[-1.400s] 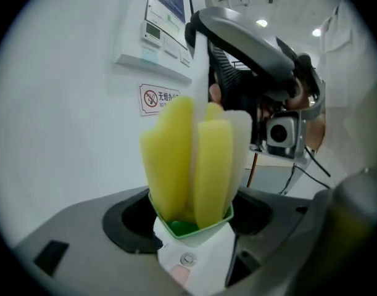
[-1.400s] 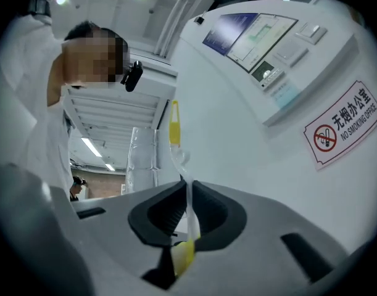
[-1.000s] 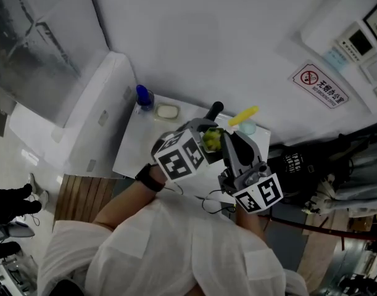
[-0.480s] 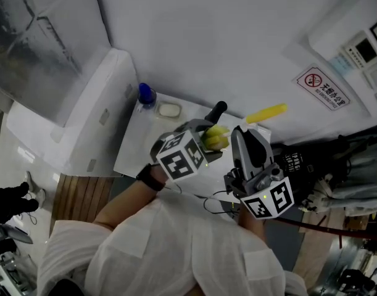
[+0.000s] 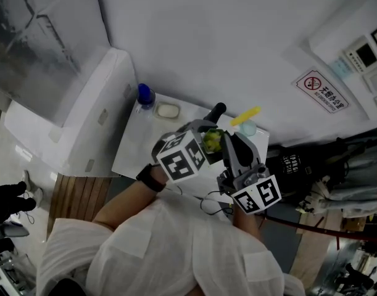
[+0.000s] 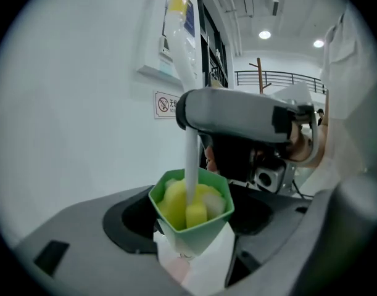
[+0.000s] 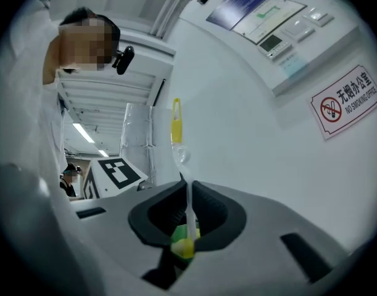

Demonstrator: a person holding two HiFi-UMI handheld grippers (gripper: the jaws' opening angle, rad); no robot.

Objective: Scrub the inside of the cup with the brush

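Step in hand: scrubbing the cup interior. We judge it goes best with the cup held steady, the stem kept along the cup's axis, and the sponge pressed round the walls and down to the bottom without levering on the rim. The left gripper (image 6: 191,261) is clamped on the green cup (image 6: 203,227), low centre of its view; in the head view the cup sits mid-frame above the white table (image 5: 136,150). The right gripper (image 7: 189,219) is closed on the thin white stem of the brush (image 7: 176,123), whose yellow sponge head (image 6: 187,207) fills the cup.
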